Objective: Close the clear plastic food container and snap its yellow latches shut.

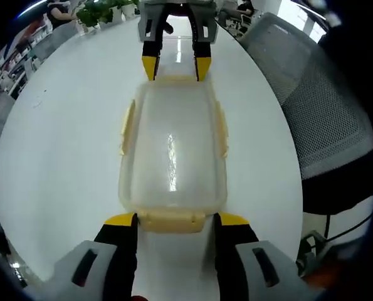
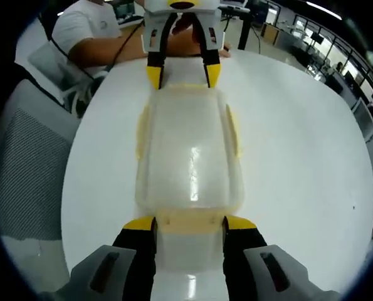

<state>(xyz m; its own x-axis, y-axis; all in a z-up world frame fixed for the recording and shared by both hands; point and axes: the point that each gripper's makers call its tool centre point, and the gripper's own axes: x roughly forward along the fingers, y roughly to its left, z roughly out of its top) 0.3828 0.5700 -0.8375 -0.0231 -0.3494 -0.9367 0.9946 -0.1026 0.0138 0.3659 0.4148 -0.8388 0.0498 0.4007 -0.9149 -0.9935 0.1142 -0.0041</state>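
The clear rectangular plastic food container (image 1: 172,157) (image 2: 189,153), lid on, lies flat on the round white table (image 1: 61,150) (image 2: 299,157), between the two grippers. Pale yellow latches (image 1: 128,127) (image 2: 234,130) line its long sides and both short ends. The left gripper (image 1: 175,219) (image 2: 183,76) stands with yellow-tipped jaws spread wide, either side of one end latch (image 1: 172,221). The right gripper (image 2: 190,224) (image 1: 173,68) faces it, jaws likewise wide, flanking the opposite end latch (image 2: 189,219). A grey mesh chair (image 1: 324,119) (image 2: 29,169) stands beside the table, and a person in a white shirt (image 2: 86,28) sits beyond it.
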